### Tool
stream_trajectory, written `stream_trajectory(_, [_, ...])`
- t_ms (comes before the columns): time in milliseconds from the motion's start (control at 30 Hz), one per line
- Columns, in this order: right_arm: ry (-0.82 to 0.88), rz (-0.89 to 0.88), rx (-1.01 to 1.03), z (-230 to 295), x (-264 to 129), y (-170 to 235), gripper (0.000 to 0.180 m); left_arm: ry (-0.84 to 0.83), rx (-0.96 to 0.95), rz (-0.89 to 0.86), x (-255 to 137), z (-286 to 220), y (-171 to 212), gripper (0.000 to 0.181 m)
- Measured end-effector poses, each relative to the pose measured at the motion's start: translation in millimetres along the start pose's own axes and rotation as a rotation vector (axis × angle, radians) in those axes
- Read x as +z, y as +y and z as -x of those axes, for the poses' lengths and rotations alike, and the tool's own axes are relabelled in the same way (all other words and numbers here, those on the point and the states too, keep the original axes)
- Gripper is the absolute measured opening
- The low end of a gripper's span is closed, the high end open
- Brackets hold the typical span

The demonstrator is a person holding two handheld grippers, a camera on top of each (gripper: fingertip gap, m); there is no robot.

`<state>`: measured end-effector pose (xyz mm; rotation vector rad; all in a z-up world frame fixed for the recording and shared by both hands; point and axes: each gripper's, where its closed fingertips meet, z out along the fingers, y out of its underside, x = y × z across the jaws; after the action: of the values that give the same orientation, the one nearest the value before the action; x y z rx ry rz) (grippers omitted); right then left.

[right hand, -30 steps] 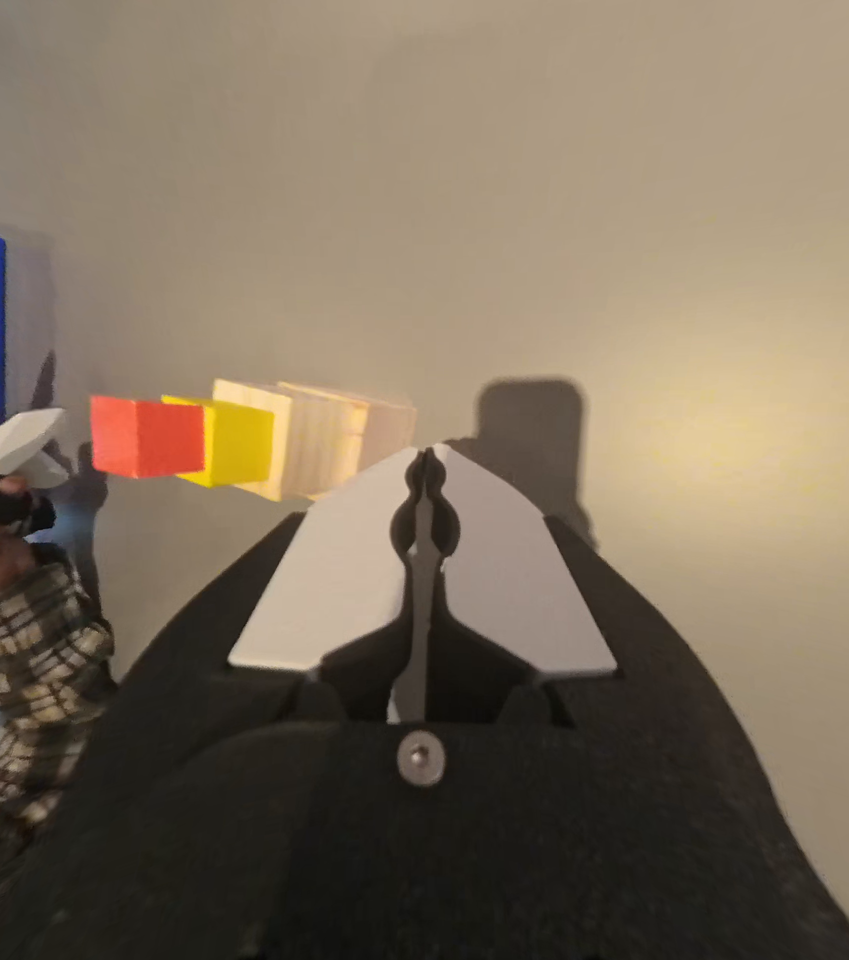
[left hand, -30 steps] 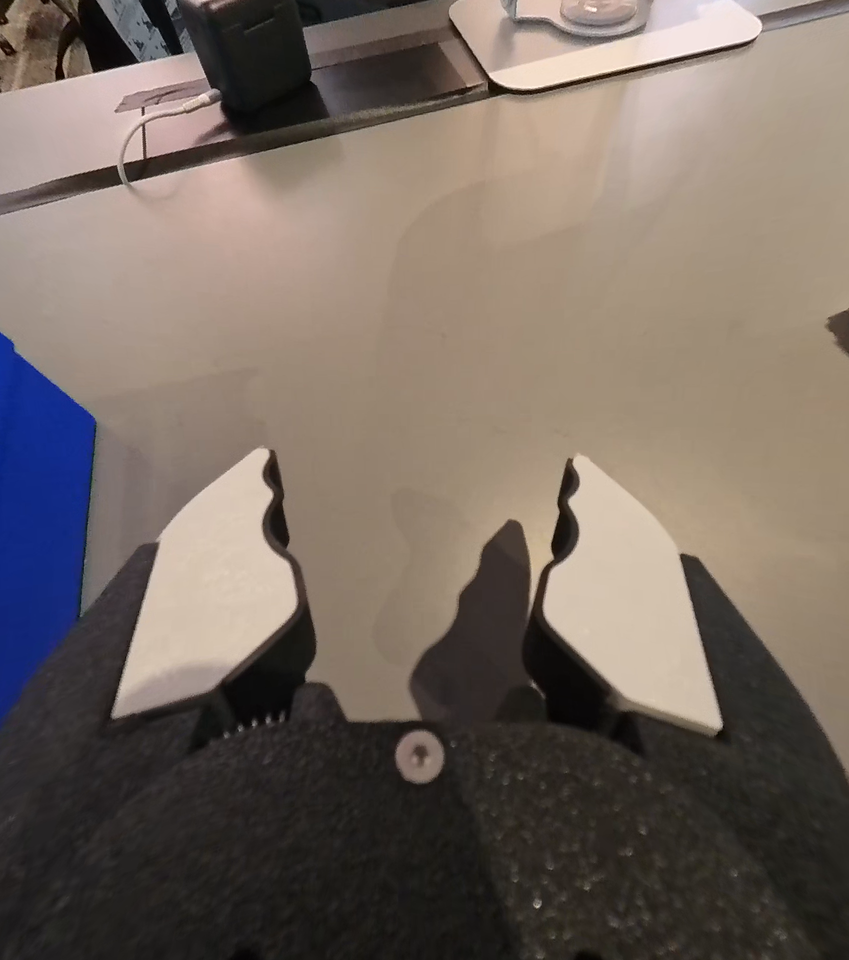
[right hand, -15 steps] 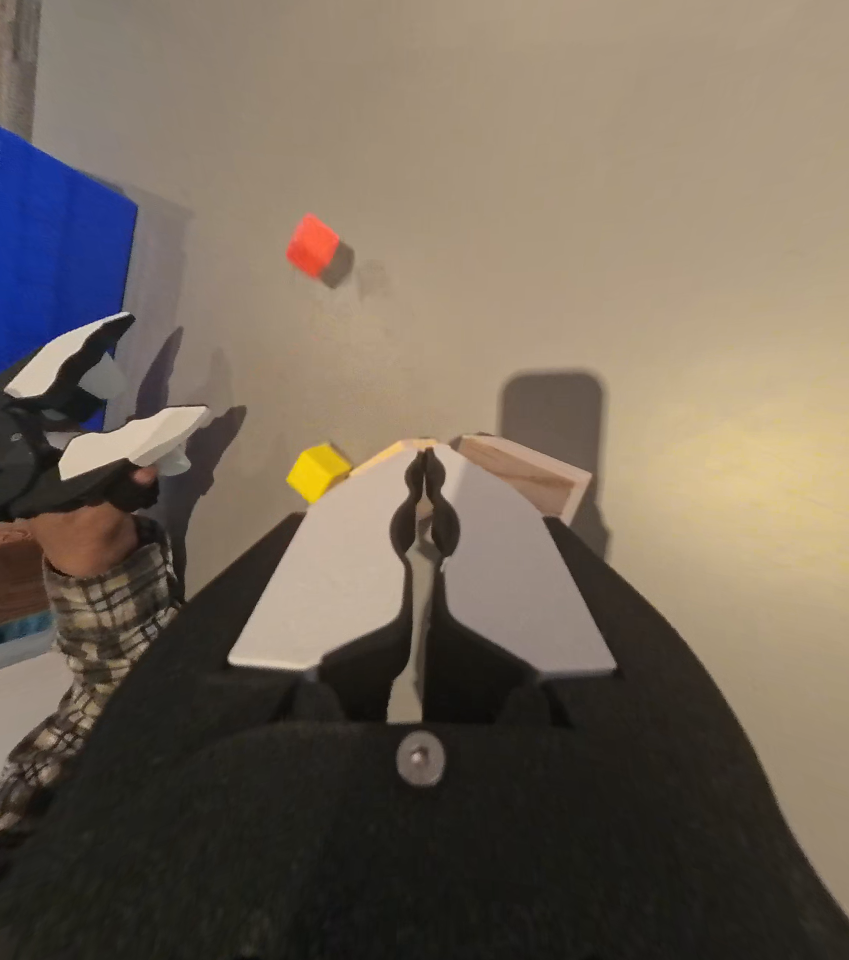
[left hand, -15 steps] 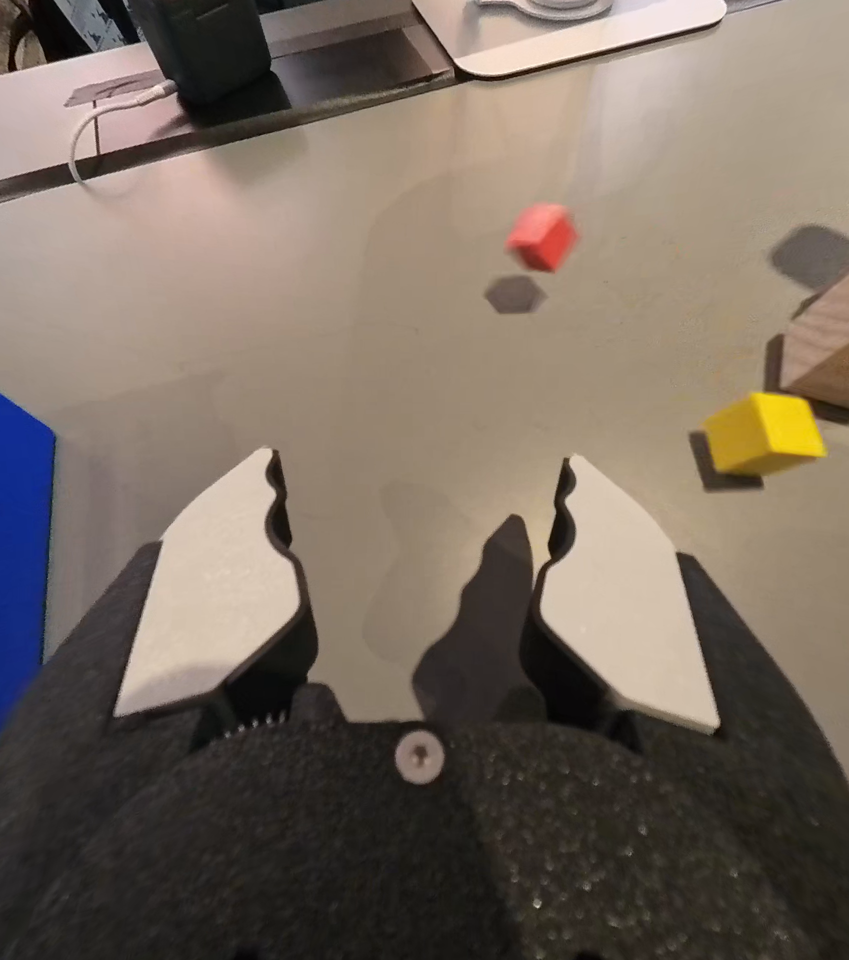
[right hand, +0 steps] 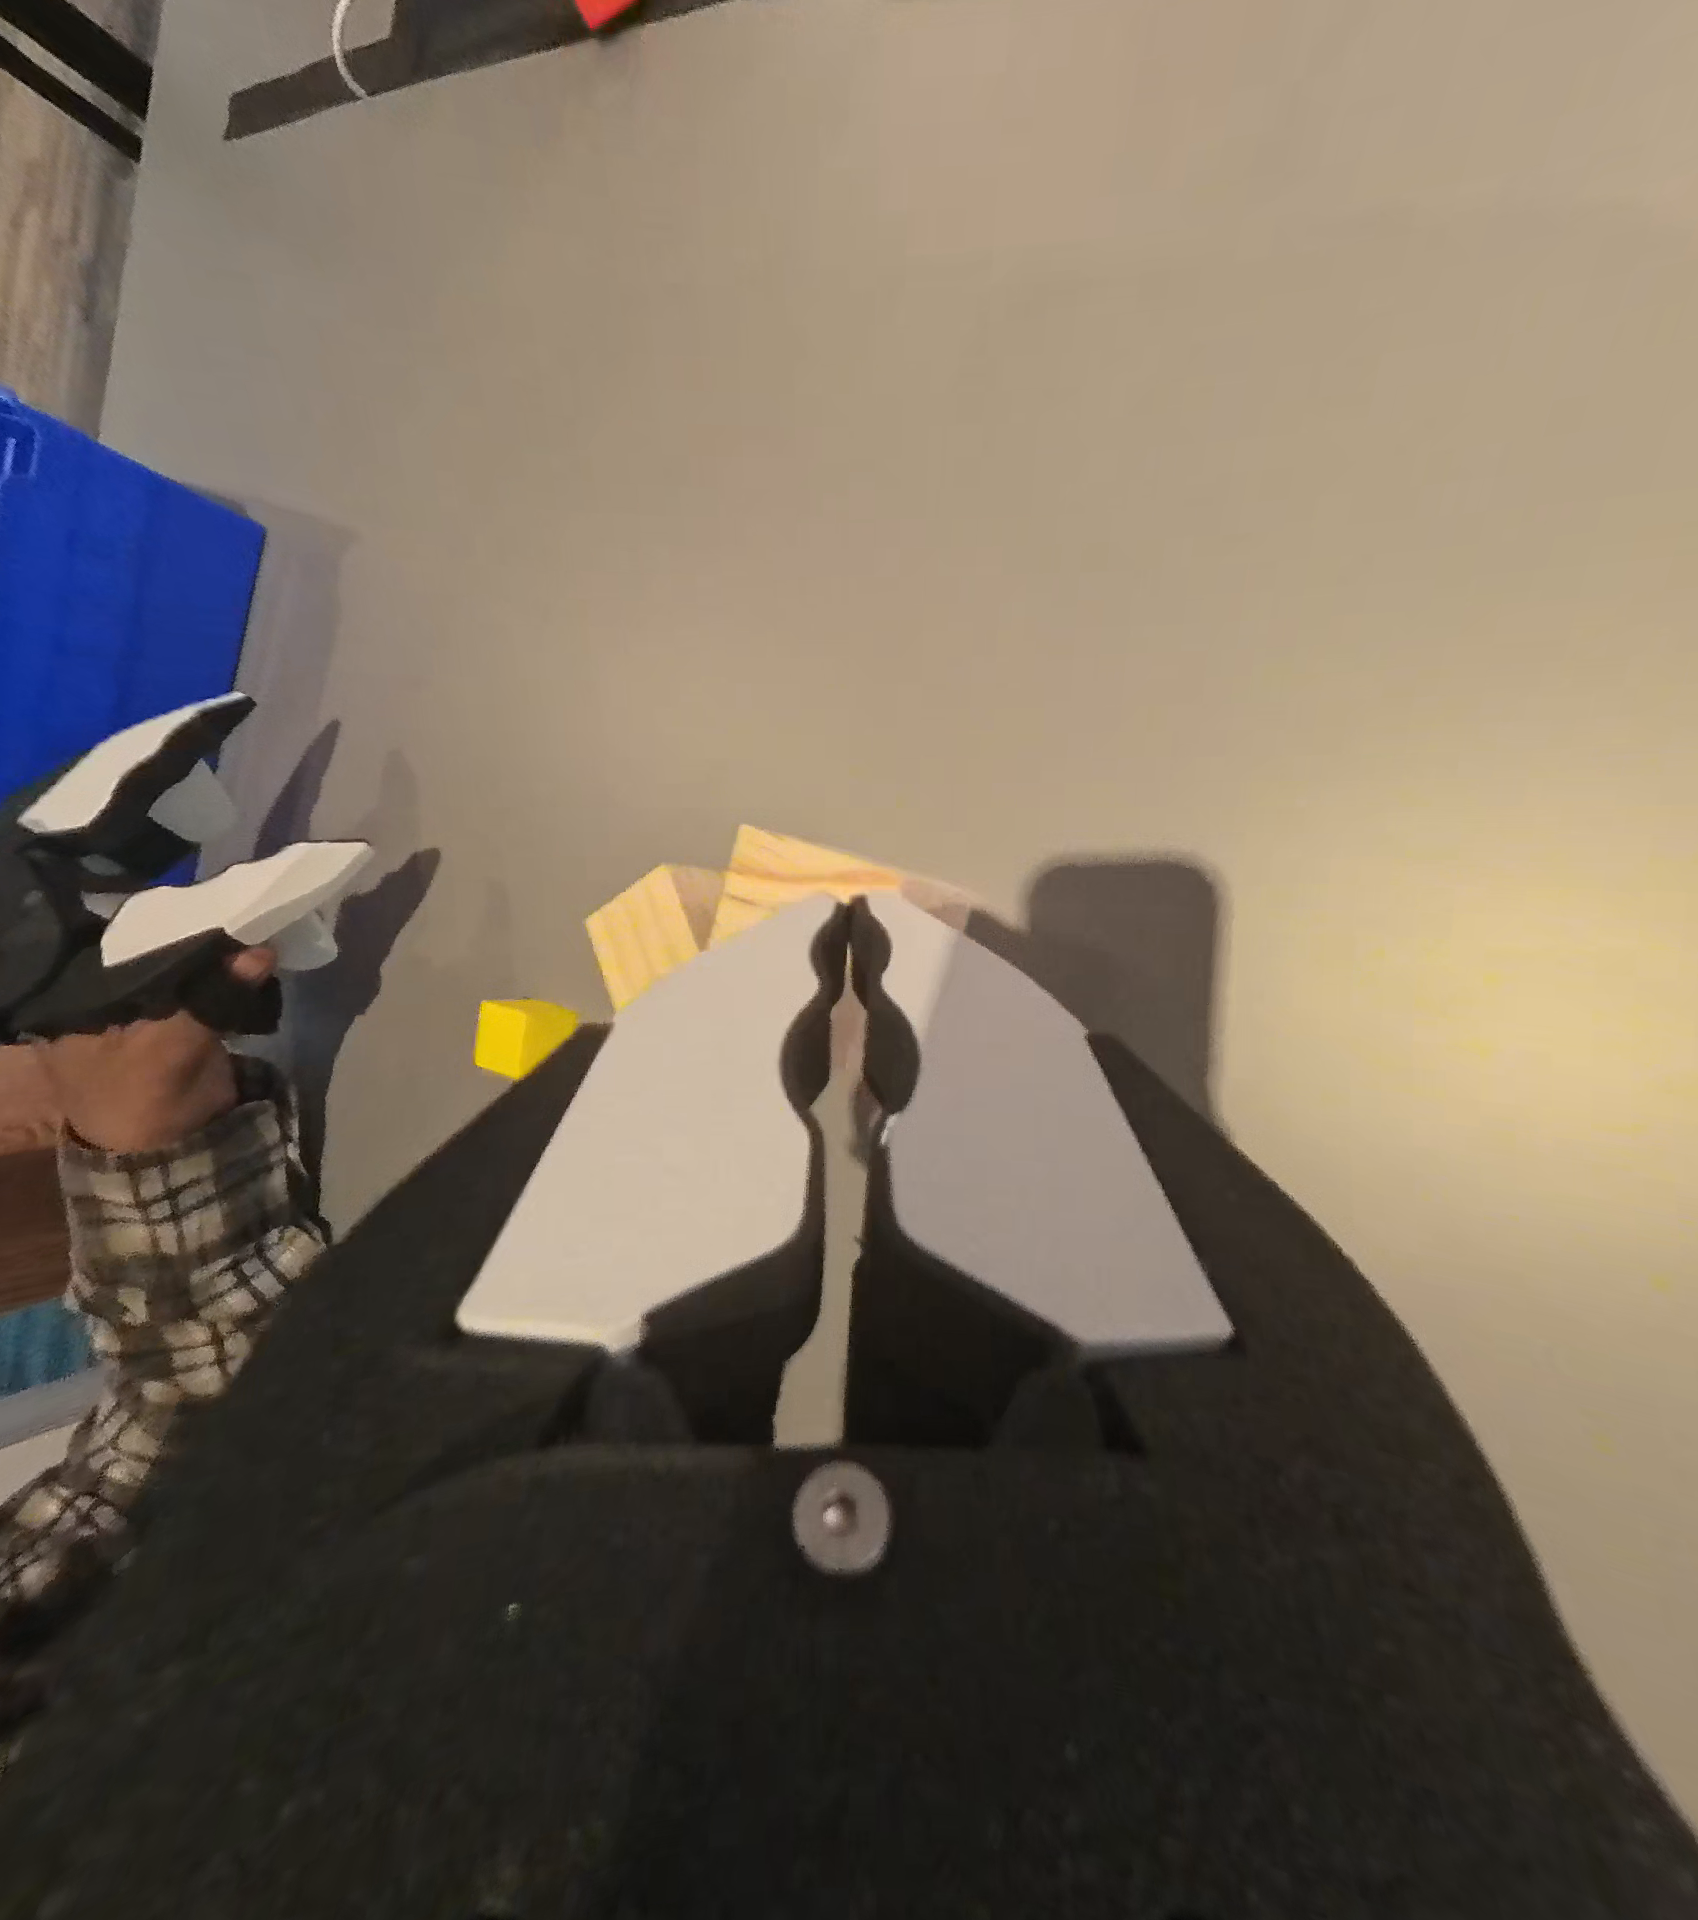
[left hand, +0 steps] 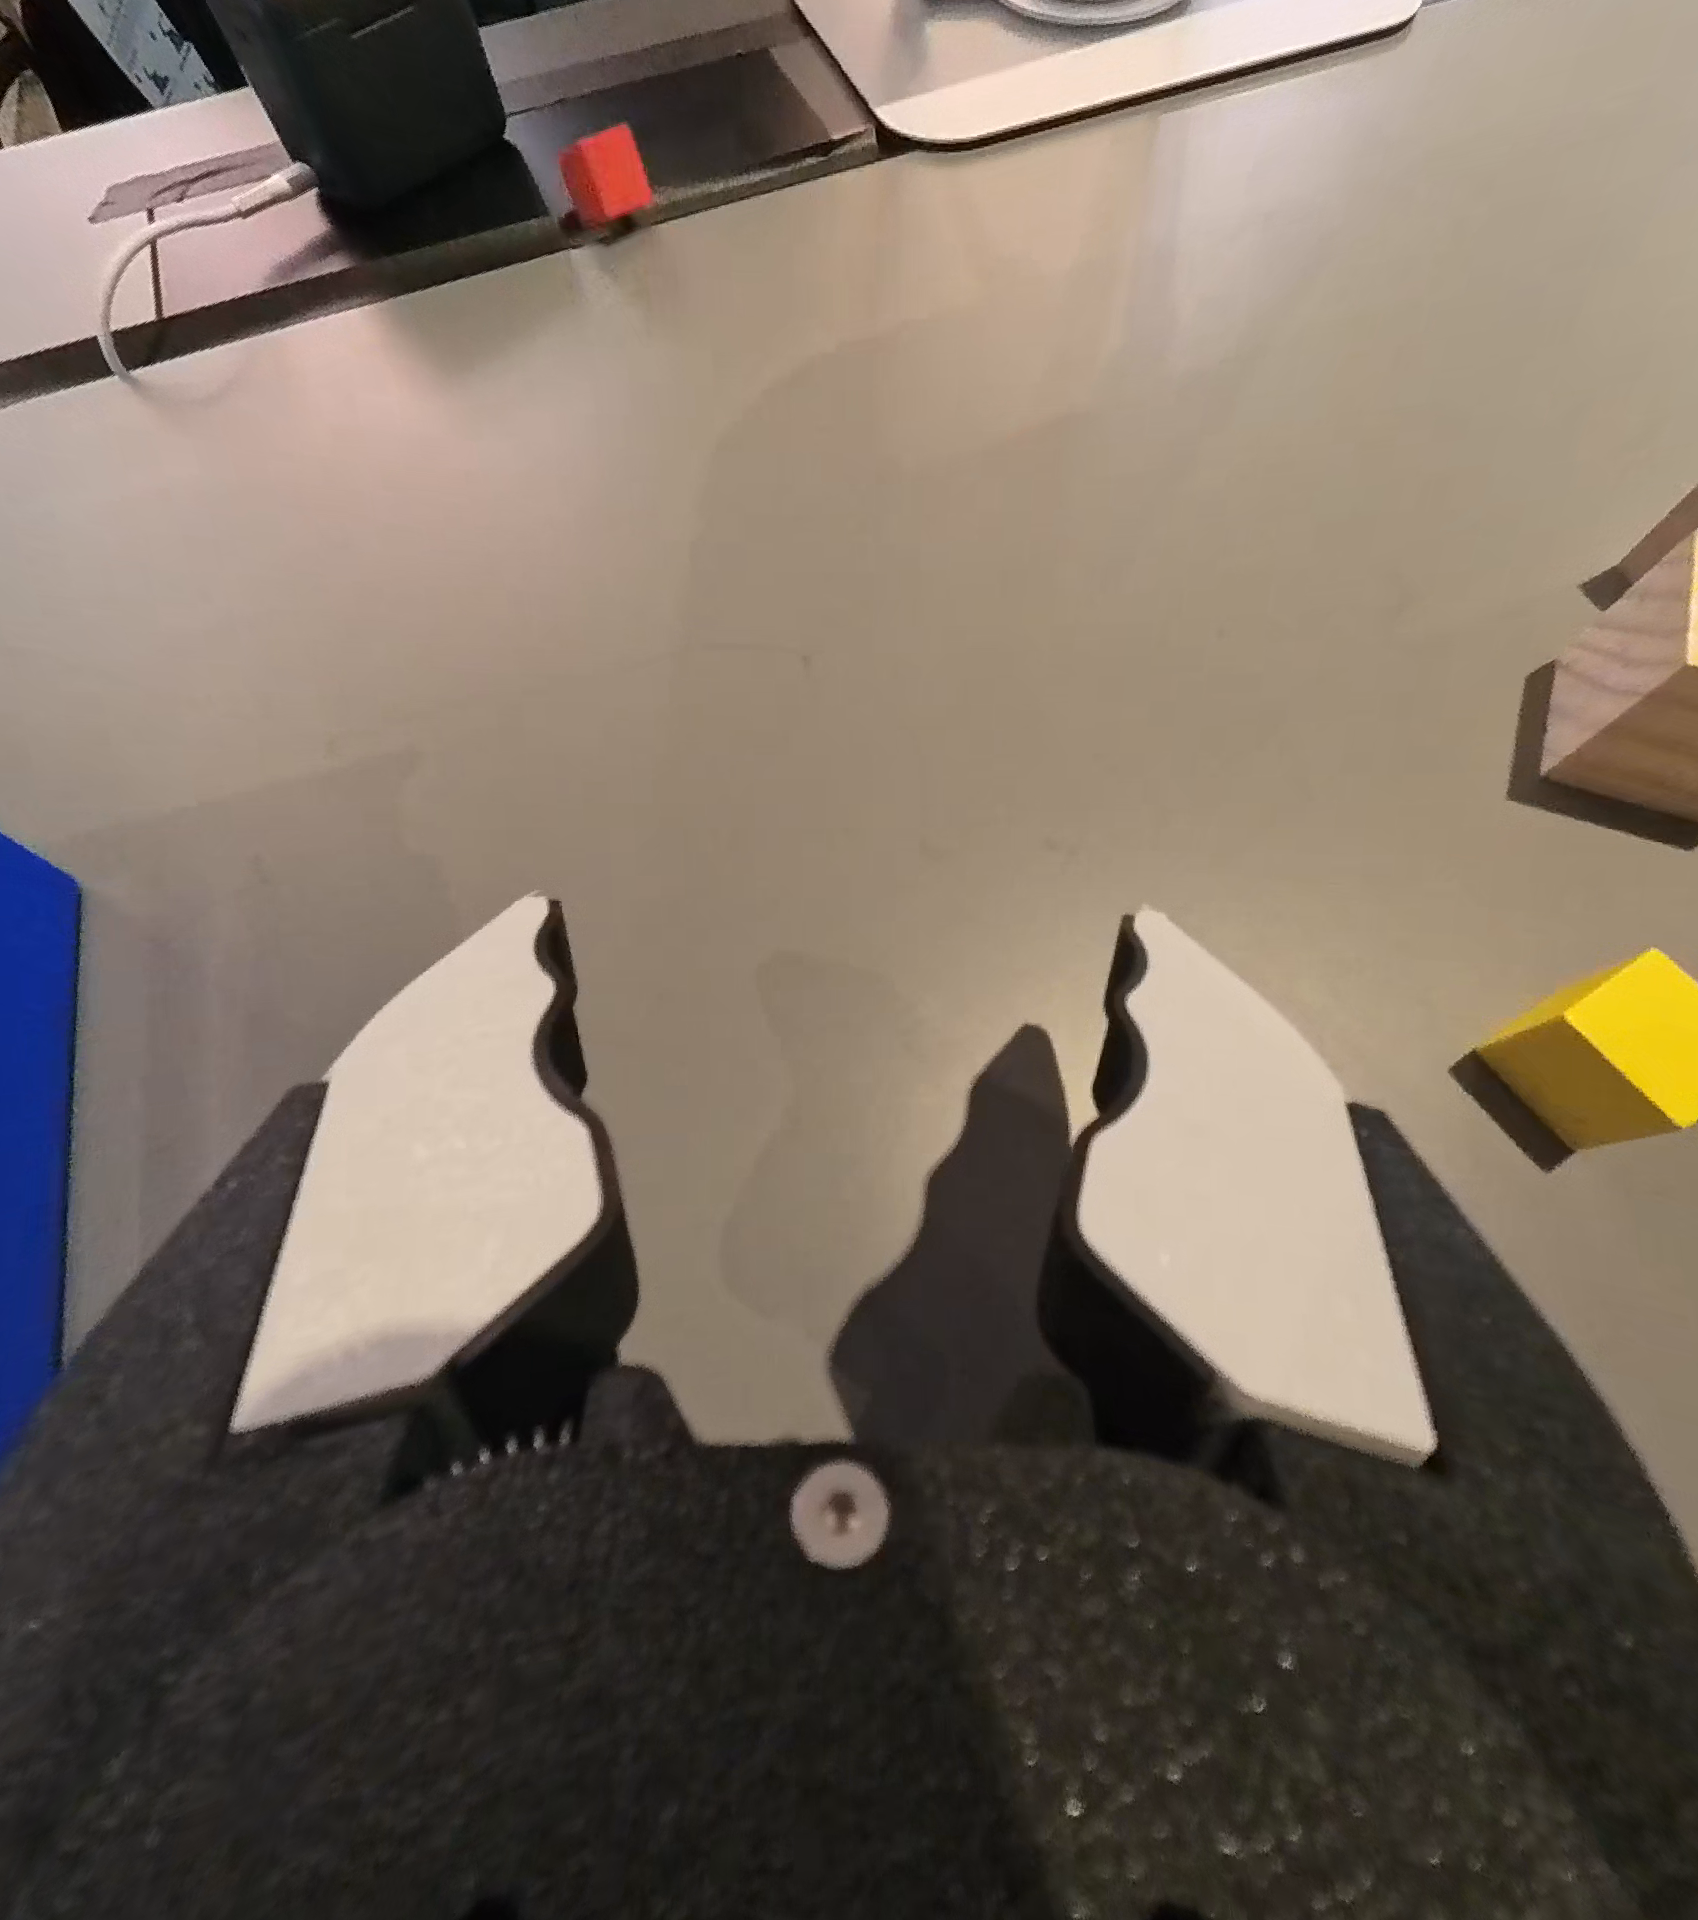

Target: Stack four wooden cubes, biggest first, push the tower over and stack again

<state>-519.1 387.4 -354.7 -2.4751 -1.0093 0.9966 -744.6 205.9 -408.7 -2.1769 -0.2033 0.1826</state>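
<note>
Now your tower is down, so restacking starts with the biggest cube. Your right gripper (right hand: 847,906) has its fingers pressed together on nothing, and the large natural-wood cube (right hand: 803,871) lies just beyond its tips, partly hidden behind them. Your left gripper (left hand: 840,920) hangs with fingers spread wide and empty, the same cube far off to its right (left hand: 1697,717), so the right hand is nearer. The yellow cube (left hand: 1629,1049) sits near the left gripper's right finger. The red cube (left hand: 604,177) (smallest, needed last) rests at the table's (left hand: 824,582) far edge.
</note>
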Motion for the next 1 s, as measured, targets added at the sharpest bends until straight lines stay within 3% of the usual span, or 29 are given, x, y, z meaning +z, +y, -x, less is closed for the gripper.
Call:
stream_trajectory(667, [-0.002,-0.178,-0.028,-52.6,-51.7,27.0,0.000,0.010,0.025,-0.024,-1.4,-3.5,-3.6,0.095])
stream_trajectory(1000, [0.045,-0.296,-0.066,-83.5,-78.6,33.4,0.031,0.008,0.027,-0.023,-1.8,-3.4,-3.2,0.095])
